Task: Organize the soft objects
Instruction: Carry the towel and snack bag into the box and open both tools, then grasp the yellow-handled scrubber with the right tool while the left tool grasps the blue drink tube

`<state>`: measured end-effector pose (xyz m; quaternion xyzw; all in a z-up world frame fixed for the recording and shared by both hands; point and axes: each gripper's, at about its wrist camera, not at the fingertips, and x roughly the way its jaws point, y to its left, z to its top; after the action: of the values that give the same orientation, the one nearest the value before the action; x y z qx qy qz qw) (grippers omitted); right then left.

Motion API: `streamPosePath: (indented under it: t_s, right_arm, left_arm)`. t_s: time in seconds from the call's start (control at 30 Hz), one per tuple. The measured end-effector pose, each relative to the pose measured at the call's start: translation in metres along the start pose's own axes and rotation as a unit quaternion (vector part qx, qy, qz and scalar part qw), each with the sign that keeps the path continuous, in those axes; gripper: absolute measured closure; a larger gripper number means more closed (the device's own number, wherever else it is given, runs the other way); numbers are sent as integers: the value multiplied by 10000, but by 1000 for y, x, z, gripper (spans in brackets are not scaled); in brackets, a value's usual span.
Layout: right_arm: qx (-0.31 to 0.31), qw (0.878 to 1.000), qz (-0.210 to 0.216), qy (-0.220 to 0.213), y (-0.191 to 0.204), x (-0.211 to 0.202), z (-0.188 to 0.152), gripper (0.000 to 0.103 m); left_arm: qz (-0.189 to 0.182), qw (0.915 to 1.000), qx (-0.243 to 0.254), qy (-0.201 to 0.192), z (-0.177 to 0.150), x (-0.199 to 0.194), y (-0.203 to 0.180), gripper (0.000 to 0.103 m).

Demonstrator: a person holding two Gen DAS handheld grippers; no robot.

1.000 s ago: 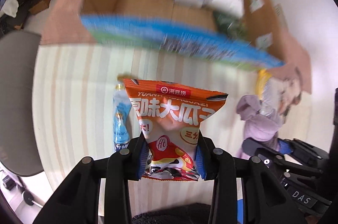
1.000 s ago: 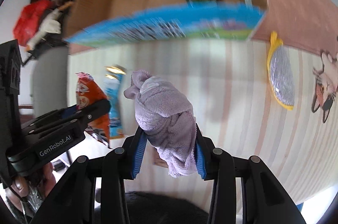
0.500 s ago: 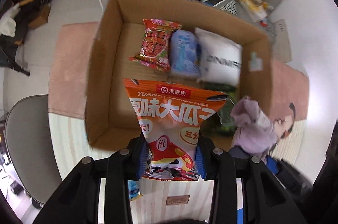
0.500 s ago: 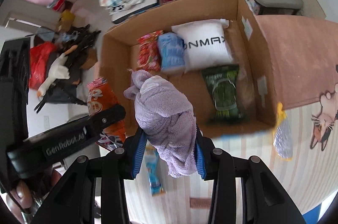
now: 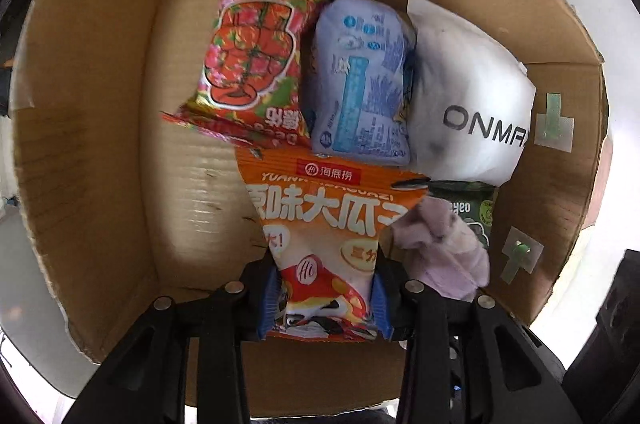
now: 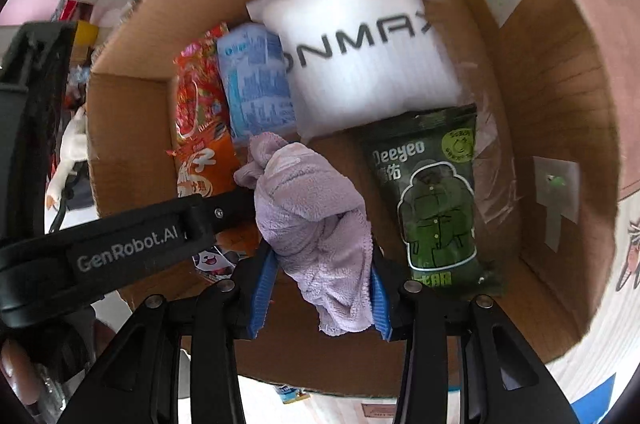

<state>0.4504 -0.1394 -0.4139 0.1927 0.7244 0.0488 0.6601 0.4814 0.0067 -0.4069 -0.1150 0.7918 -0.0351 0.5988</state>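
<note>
Over the cardboard box point(image 5: 92, 111): left hand-held gripper point(image 5: 324, 298) clamped on the light, crinkly orange snack bag's point(image 5: 320, 224) lower end, right hand-held gripper point(image 6: 320, 288), jaws just easing apart, around the limp lilac towel point(image 6: 312, 216), best pinched mid-bundle.

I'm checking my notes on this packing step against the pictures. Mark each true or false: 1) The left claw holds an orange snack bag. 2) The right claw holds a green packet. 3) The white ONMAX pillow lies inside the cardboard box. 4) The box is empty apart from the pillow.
1) True: the left claw grips the orange snack bag.
2) False: the right claw holds a lilac towel; the green packet lies on the box floor.
3) True: the white ONMAX pillow is inside the cardboard box.
4) False: a red snack bag and a blue packet lie there too.
</note>
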Motion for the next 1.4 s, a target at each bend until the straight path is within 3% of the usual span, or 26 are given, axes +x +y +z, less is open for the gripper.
streamPosePath:
  t_s: [0.07, 0.1, 0.13, 0.17, 0.23, 0.47, 0.57, 0.6, 0.63, 0.67, 0.7, 0.9, 1.2, 1.3, 1.4]
  right_arm:
    - [-68, 9999, -28, 74, 0, 2, 3, 46]
    - [-118, 9999, -73, 85, 1, 1, 4, 30]
    - [-178, 9997, -164, 76, 2, -1, 6, 22]
    - [-229, 9995, -201, 58, 3, -3, 6, 17]
    - [-347, 9989, -324, 15, 6, -11, 6, 18]
    - [-686, 9950, -700, -161, 16, -42, -1, 17]
    - [-915, 9909, -947, -285, 21, -53, -9, 11]
    - [-998, 9892, -1015, -347, 22, -57, -13, 10]
    - [-1081, 9875, -1078, -395, 22, -62, -18, 10]
    - [-1205, 9843, -1206, -455, 24, -68, -28, 8]
    - [-1288, 9820, -1283, -509, 26, -71, -32, 1]
    - [-1758, 9664, -1576, -1012, 28, -103, -65, 0]
    - [-1816, 9651, -1409, -1254, 28, -130, -104, 0]
    - [-1931, 9618, -1230, -1502, 24, -140, -120, 0]
    - [-1943, 9573, -1221, -1760, 6, -151, -136, 0]
  left_arm:
    - [-52, 10000, -22, 48, -1, -1, 1, 65]
    - [-27, 10000, 7, 20, -1, -3, 1, 57]
    - [44, 10000, 46, -47, -2, -8, 2, 47]
    - [89, 9998, 82, -156, -4, -15, 2, 43]
    - [167, 9991, 133, -359, -8, -28, 3, 38]
    - [217, 9953, 273, -905, -35, -67, 3, 38]
    - [385, 9916, 349, -1186, -55, -79, 2, 37]
    - [486, 9898, 380, -1285, -62, -83, 3, 32]
    - [587, 9874, 419, -1408, -68, -87, 4, 17]
    - [638, 9850, 427, -1543, -73, -92, 5, 10]
    - [689, 9829, 440, -1651, -80, -95, 5, 3]
    - [789, 9732, 480, -2105, -110, -112, 7, 3]
    - [654, 9676, 508, -2384, -154, -131, 8, 3]
    - [792, 9611, 550, -2589, -173, -136, 3, 3]
    - [1035, 9491, 509, -2932, -200, -139, -3, 3]
